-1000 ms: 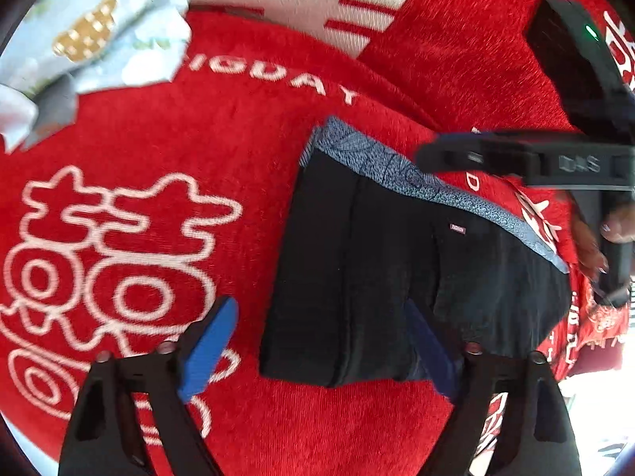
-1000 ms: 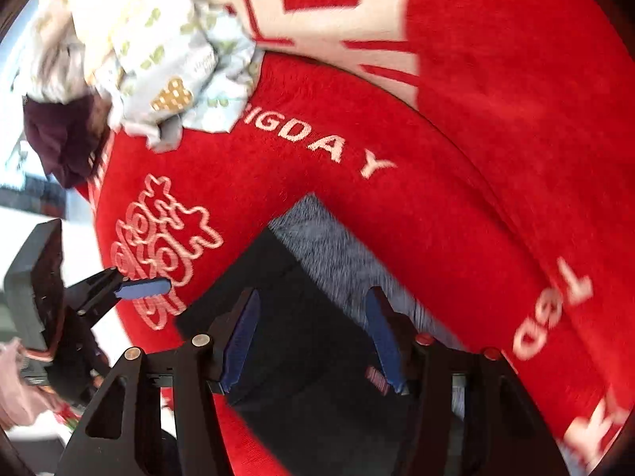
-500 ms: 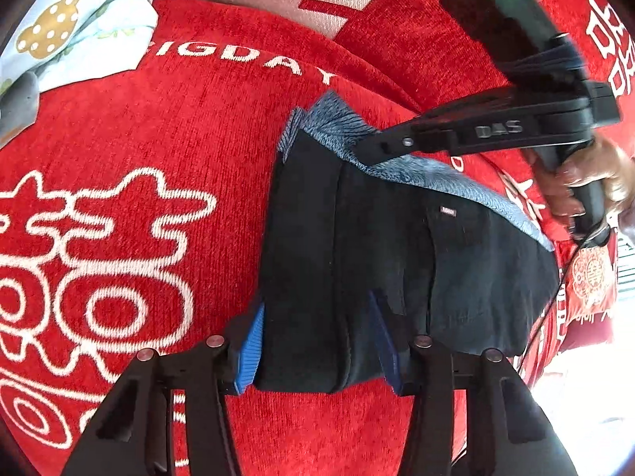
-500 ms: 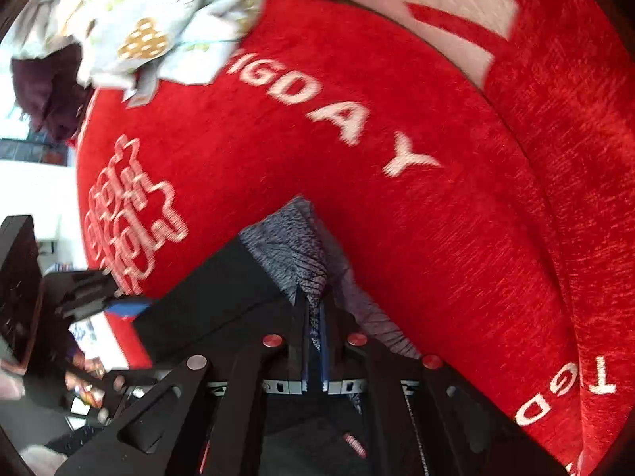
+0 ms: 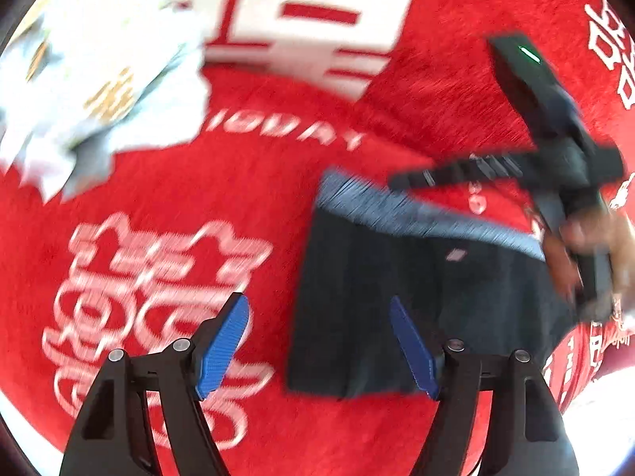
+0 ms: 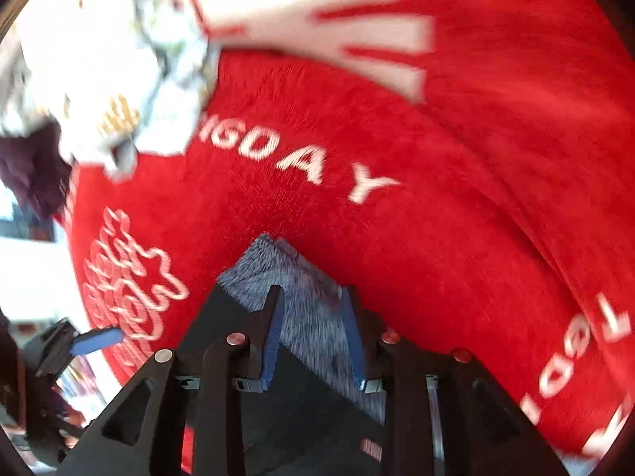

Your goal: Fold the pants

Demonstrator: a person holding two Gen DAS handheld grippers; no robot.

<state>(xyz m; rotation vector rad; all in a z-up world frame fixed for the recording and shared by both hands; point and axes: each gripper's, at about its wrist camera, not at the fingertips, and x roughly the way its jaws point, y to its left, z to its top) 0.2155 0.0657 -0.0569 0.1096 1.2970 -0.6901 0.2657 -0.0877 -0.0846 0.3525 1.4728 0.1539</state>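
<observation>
- Left gripper [image 5: 319, 347]: black skeletal arms with triangular cut-outs, round silver screws at the pivots, blue ribbed pads [image 5: 222, 347] on the jaws.
- Right gripper [image 6: 313, 337]: same black frame, reddish screw heads, blue pads [image 6: 272, 345].
- Right gripper seen from the left wrist: black body with a green light; a hand [image 5: 587, 246] on its handle.

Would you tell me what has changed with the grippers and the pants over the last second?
Both grippers had closed on the folded pants, and both are now opening: the left gripper has lifted clear, the right gripper straddles the grey waistband without pinching. The pants stayed folded on the red blanket.
</observation>
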